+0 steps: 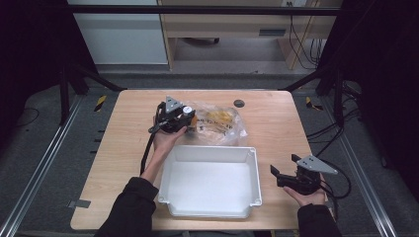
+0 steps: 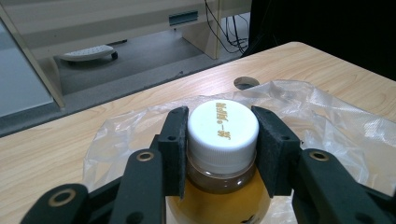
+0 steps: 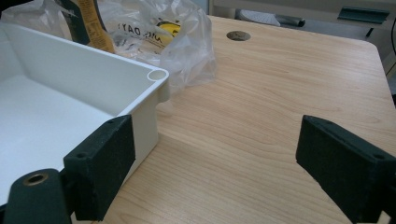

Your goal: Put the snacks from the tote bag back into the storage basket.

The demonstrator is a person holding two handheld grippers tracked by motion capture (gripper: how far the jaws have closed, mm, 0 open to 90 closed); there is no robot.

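1. On the far left part of the tabletop (image 1: 276, 123), the left gripper (image 2: 222, 140) has its two black fingers (image 2: 176, 140) pressed against opposite sides of a bottle's cap (image 2: 223, 128), clamped on it.
2. That bottle (image 2: 219, 198) stands upright; the cap is white, ribbed around its edge, with small gold lettering across the flat top.
3. Below the cap, the clear body shows a yellow-orange liquid, darker and brownish at the neck.
4. Around and behind the bottle lies a crumpled clear plastic bag (image 1: 222, 123) with yellow and black printing, just beyond the far rim of a white tray (image 1: 212, 182).
5. Seen from above, the bottle sits at the bag's left edge, near the tray's far left corner.
6. At the near right, the right gripper (image 1: 284, 170) is held just beside the tray's right wall, its fingers (image 3: 100, 163) spread wide with nothing between them, only bare wood.
7. One of those fingers is right by the tray's outer wall; whether it touches cannot be told.
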